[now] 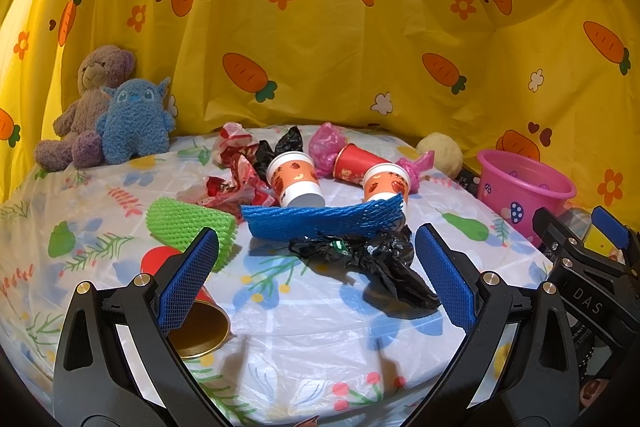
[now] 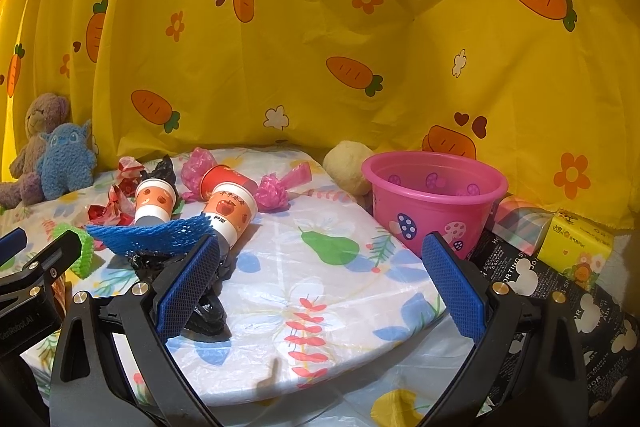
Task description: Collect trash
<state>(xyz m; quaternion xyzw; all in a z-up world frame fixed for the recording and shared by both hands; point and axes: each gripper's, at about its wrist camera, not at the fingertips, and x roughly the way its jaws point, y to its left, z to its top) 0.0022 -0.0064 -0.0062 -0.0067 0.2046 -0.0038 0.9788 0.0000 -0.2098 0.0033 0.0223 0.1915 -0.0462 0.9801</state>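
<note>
Trash litters the round table (image 1: 304,339): a black plastic bag (image 1: 372,259), a blue foam net (image 1: 320,219), a green foam net (image 1: 188,227), two white-and-orange paper cups (image 1: 296,179) (image 1: 386,183), a red cup (image 1: 356,163), pink bags (image 1: 326,145), red wrappers (image 1: 232,163) and a tipped gold-lined red cup (image 1: 200,327). My left gripper (image 1: 316,275) hovers open just short of the black bag. My right gripper (image 2: 320,283) is open over bare tablecloth (image 2: 320,307), with the black bag (image 2: 208,303) at its left finger. The pink bucket (image 2: 432,203) stands at the right, empty.
Two plush toys (image 1: 104,115) sit at the back left. A beige ball (image 2: 348,167) rests behind the bucket. A yellow tissue pack (image 2: 576,247) and a black printed bag (image 2: 560,299) lie right of the table. A yellow carrot-print curtain (image 1: 320,27) hangs behind everything.
</note>
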